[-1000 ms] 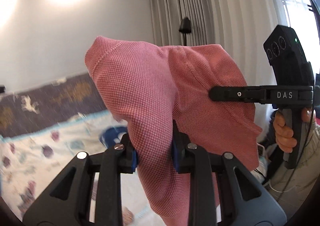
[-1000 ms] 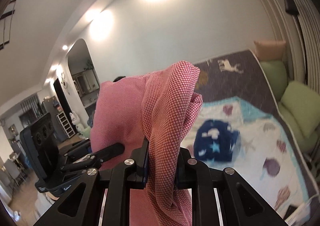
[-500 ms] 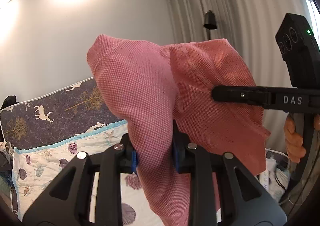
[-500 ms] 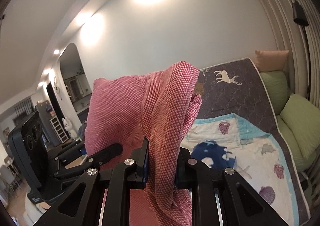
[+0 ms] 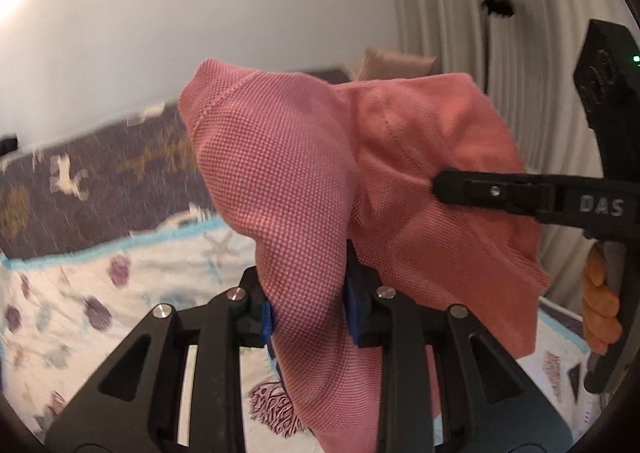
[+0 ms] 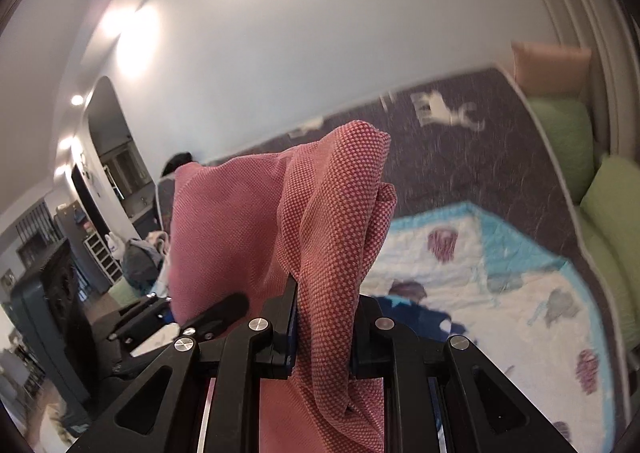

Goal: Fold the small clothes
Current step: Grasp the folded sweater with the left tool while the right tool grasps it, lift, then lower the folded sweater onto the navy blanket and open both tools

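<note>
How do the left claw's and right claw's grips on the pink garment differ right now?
The left claw stands wider, around a thick rounded bunch of the pink garment; the right claw is narrower, pinching a flatter folded edge. Blue pads show on the left claw; the right claw's are mostly hidden. Both are shut on it, above the patterned quilt.

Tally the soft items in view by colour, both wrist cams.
Pink garment: 1, held in both grippers
Green cushions: 2
Peach cushion: 1
Navy star-print cloth on the quilt: 1
Total: 5
</note>
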{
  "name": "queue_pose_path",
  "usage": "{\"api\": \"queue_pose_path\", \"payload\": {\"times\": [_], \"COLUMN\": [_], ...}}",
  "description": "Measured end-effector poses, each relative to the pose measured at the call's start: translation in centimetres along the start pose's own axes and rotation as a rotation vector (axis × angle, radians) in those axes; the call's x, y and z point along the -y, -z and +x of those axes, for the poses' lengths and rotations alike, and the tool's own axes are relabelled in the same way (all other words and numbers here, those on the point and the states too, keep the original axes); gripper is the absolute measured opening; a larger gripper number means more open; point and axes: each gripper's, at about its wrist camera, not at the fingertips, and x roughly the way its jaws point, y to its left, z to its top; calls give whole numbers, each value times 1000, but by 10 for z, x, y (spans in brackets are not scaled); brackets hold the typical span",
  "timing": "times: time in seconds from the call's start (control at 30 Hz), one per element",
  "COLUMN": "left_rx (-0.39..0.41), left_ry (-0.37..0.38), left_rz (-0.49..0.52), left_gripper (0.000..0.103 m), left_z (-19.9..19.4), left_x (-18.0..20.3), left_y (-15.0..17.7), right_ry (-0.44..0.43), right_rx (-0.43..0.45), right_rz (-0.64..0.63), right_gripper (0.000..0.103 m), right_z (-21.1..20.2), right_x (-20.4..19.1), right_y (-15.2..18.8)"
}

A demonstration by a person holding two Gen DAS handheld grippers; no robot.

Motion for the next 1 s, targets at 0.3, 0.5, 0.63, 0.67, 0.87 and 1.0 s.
{"api": "queue_pose_path", "payload": {"times": [0.3,0.5,0.63,0.67,0.87,1.0], "left_rx": [-229,-151,-137,-134,-129,-107], "left_ry": [-116,-68,-83,-95,-148,-145], "left_rz": [-41,-133,-108,-87,5,-8], "left_gripper": [55,76,76,76,76,76], "left_z": [169,176,177,173,131,88], "left_x": [-24,-49,-44,-41,-30,-31], "left_y": [101,120,121,120,112,106], "right_ry": [126,171,188,198,257,316], "right_rx": [-197,-195,-183,-182,-120,-119], "right_rz": [129,251,287,300,366,200], "right_gripper": [23,57,67,68,68,68], "right_z": [169,187,180,173,112,65], "right_x": [106,164,174,172,152,105], "right_y": [85,124,131,132,126,114]}}
